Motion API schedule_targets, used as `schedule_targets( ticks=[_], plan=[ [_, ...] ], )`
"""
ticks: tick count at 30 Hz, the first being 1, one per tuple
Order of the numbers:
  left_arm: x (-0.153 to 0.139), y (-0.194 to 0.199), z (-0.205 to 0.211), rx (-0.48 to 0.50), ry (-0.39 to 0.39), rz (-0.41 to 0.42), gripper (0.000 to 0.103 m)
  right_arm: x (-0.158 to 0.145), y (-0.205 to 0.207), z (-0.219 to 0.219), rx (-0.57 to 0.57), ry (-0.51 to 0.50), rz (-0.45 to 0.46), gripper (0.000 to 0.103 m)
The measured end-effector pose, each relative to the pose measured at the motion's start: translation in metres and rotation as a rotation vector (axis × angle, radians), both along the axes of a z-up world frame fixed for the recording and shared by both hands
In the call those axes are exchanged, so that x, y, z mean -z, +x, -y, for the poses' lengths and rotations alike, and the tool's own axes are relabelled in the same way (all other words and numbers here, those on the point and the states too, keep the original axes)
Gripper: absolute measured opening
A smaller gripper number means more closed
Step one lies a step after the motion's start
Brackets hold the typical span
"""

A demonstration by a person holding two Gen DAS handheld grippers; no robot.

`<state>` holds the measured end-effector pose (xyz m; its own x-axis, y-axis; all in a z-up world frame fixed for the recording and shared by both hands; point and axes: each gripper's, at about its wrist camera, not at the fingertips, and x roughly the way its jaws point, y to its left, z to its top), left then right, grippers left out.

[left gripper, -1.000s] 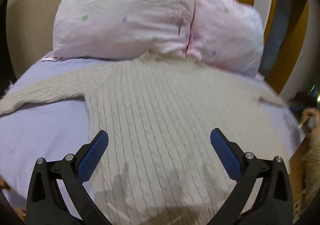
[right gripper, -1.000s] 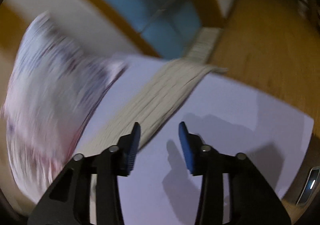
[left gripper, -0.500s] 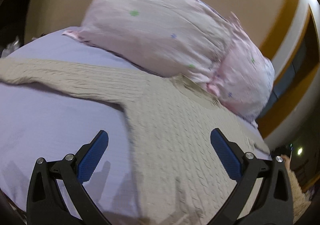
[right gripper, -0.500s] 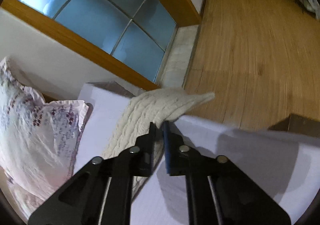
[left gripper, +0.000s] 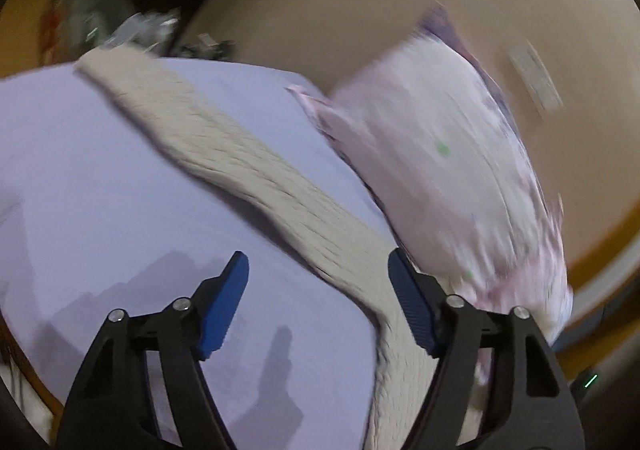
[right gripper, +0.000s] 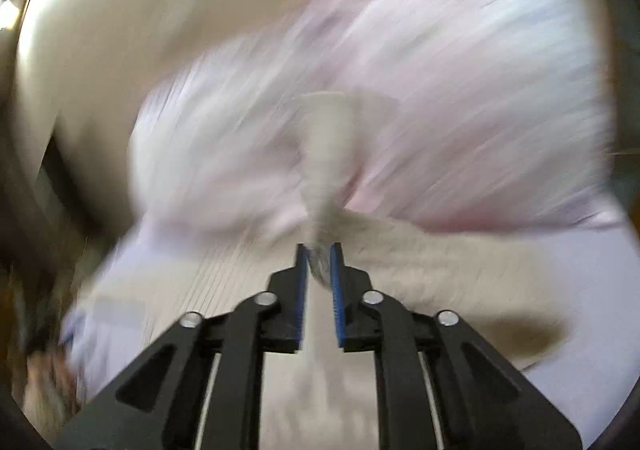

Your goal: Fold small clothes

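A cream cable-knit sweater lies on a lilac bed sheet (left gripper: 100, 190). In the left wrist view its long sleeve (left gripper: 248, 166) runs from the far left corner of the bed down toward me. My left gripper (left gripper: 318, 298) is open and empty, just above the sheet, with the sleeve passing by its right finger. In the right wrist view my right gripper (right gripper: 319, 262) is shut on the other sleeve (right gripper: 328, 154), which stands up from the jaws in front of the pillows. The sweater's body (right gripper: 420, 266) spreads below. This view is heavily blurred.
Two pale pink flowered pillows (left gripper: 440, 170) lie against a beige headboard (left gripper: 360, 10) at the head of the bed; they also show in the right wrist view (right gripper: 460, 90). Dark clutter (left gripper: 132, 26) sits past the bed's far left corner.
My right gripper has closed on the right sleeve and swung it up and over toward the sweater's body. My left gripper has turned left toward the other sleeve and narrowed a little.
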<state>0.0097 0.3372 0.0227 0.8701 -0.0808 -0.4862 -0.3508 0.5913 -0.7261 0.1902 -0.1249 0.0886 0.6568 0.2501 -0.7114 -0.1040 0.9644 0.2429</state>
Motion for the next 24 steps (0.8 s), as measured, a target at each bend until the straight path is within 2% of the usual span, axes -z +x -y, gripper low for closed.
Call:
schedule_targets(
  ticks=[1, 2, 3, 4, 6, 9, 13, 16, 17, 18, 20, 22, 24],
  plan=[
    [0.004, 0.000, -0.009, -0.025, -0.029, -0.010, 0.068, 0.015, 0.003, -0.021, -0.044, -0.022, -0.056, 0.016],
    [0.010, 0.000, -0.022, -0.056, -0.063, -0.025, 0.065, 0.020, 0.001, -0.031, -0.057, -0.025, -0.063, 0.019],
    [0.014, -0.001, -0.032, -0.075, -0.087, -0.034, 0.062, 0.020, -0.003, -0.033, -0.049, -0.022, -0.049, 0.028],
    [0.017, 0.000, -0.038, -0.088, -0.102, -0.041, 0.060, 0.016, -0.008, -0.029, -0.021, -0.018, -0.021, 0.045],
    [0.026, 0.001, -0.058, -0.135, -0.153, -0.060, 0.056, 0.008, -0.011, -0.018, 0.039, -0.009, 0.015, 0.062],
    [0.033, 0.003, -0.081, -0.207, -0.204, -0.081, 0.051, 0.003, -0.020, 0.012, 0.102, 0.026, 0.009, 0.063],
    [0.036, 0.005, -0.108, -0.293, -0.229, -0.095, 0.046, 0.010, -0.031, 0.035, 0.142, 0.116, -0.031, 0.063],
    [0.043, 0.009, -0.127, -0.348, -0.276, -0.104, 0.031, 0.014, -0.031, 0.037, 0.131, 0.167, -0.046, 0.063],
    [0.045, 0.009, -0.134, -0.361, -0.291, -0.105, 0.024, 0.015, -0.033, 0.035, 0.123, 0.174, -0.044, 0.063],
    [0.046, 0.011, -0.136, -0.366, -0.288, -0.111, 0.014, 0.014, -0.036, 0.034, 0.115, 0.174, -0.039, 0.064],
    [0.042, 0.015, -0.139, -0.359, -0.236, -0.134, 0.008, 0.011, -0.041, 0.030, 0.104, 0.160, -0.022, 0.066],
    [0.022, 0.025, -0.124, -0.299, -0.154, -0.102, 0.007, 0.007, -0.049, 0.031, 0.104, 0.118, 0.010, 0.070],
    [-0.008, 0.040, -0.100, -0.192, -0.098, -0.033, 0.006, 0.002, -0.058, 0.036, 0.123, 0.077, 0.047, 0.071]
  ],
)
